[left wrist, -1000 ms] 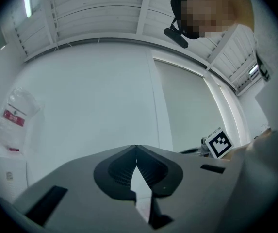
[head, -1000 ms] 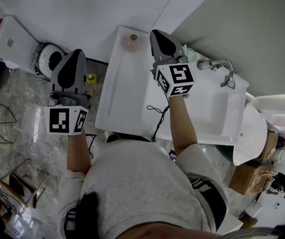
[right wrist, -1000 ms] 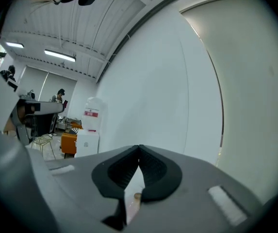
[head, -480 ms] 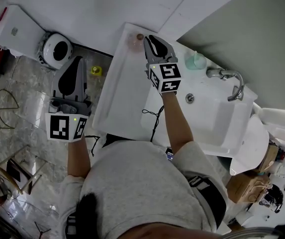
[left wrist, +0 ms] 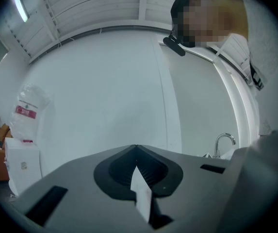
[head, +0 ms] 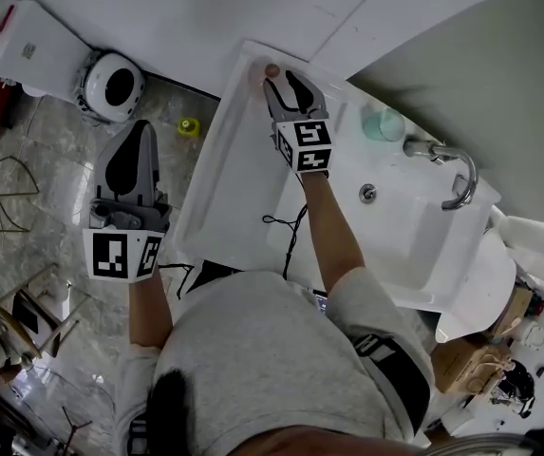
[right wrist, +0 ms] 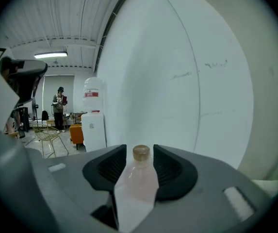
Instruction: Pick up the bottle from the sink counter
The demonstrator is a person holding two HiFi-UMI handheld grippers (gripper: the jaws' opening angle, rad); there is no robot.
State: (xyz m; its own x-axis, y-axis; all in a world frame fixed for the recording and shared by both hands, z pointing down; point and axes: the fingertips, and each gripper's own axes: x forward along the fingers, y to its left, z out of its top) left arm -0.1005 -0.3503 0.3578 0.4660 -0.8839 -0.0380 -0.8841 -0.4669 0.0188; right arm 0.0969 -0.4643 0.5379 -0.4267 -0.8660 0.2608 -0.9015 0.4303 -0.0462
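Sink counter [head: 236, 164]: white, glossy, rectangular, with a low raised rim. A moulded basin [head: 414, 231] is sunk into its right part, and a curved chrome faucet [head: 454, 174] stands at the basin's far edge. The wall [right wrist: 177, 72] behind is smooth, matt and pale.

My right gripper [head: 286, 85]: grey plastic body, dark ribbed pads, and a black-and-white marker cube [head: 305, 147] at the back. It reaches over the counter's far left corner. Its jaws have just been opening and now stand wide apart. The bottle [right wrist: 138, 178] stands upright in the gap, and I see no pad pressing on it.

My left gripper [head: 141, 133]: off the counter's left side, over the floor, with its jaws drawn together at the tips.

Bottle, head view [head: 272, 69]: right at my right gripper's tips, in the counter's far corner by the wall. It is small, with a translucent pale pink body, rounded shoulders, a short neck and a dull brown-gold cap [right wrist: 141, 152].
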